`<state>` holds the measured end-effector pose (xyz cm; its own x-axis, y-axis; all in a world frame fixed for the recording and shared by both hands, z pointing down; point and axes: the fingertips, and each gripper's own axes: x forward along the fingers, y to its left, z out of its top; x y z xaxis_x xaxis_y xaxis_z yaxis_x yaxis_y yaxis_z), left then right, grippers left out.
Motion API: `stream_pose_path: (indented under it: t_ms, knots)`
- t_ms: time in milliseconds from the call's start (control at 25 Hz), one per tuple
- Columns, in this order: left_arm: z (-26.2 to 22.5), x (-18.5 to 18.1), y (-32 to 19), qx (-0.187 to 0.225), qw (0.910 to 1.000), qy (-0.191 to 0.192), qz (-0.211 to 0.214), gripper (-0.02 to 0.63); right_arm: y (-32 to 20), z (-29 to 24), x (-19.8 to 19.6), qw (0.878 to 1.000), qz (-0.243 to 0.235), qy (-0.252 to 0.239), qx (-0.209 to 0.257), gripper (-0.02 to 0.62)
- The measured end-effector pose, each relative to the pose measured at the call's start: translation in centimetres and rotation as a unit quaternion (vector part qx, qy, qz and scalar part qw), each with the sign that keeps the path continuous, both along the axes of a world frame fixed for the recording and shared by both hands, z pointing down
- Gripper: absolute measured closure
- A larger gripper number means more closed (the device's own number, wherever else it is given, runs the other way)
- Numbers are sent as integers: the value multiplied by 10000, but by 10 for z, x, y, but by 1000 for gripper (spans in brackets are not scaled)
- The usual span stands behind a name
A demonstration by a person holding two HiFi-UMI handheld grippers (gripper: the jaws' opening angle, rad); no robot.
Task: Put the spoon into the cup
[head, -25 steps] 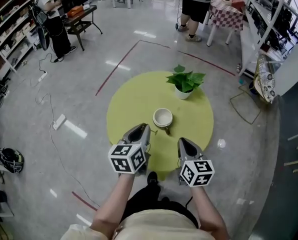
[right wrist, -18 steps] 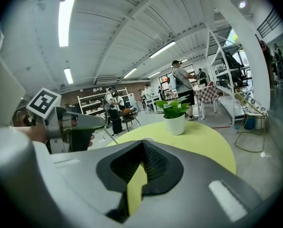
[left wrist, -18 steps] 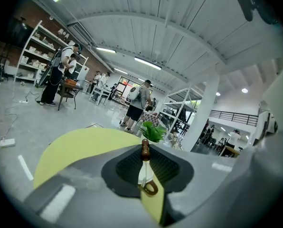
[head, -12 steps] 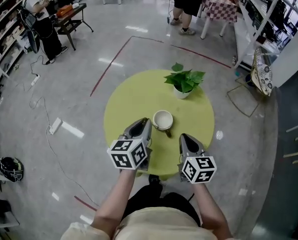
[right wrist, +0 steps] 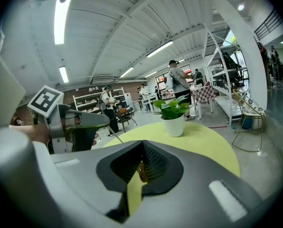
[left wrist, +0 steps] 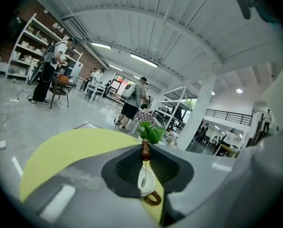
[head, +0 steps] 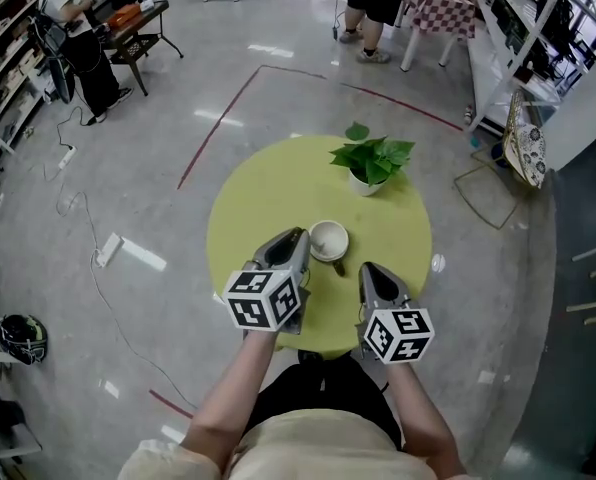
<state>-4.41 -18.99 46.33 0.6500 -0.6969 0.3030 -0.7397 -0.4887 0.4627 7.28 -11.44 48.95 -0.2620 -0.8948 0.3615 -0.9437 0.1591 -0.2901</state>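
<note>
Spoon (left wrist: 145, 150) pinched by its thin handle in the left hand-held gripper (head: 296, 238), brown knob poking up between the jaws, bowl end not made out. Held low above the round yellow tabletop (head: 268, 198), just beside the left rim of the white cup (head: 328, 239), not in it. Right hand-held gripper (head: 368, 269) nearby at the cup's brown-handled side, jaws drawn together on nothing, only a sliver of tabletop showing between them. Potted plant (head: 370, 163) at the far edge, well apart.
</note>
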Motion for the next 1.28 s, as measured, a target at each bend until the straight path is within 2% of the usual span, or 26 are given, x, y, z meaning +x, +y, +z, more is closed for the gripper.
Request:
stream_pose_path:
  t_ms: [480, 1280]
  knots:
    - [13, 23, -10, -151, 9998, -89, 79, 560, -16, 4, 12, 9999, -77, -96, -38, 595]
    - [52, 37, -23, -670, 9973, -136, -282, 560, -47, 22, 25, 9982, -493, -228, -260, 595]
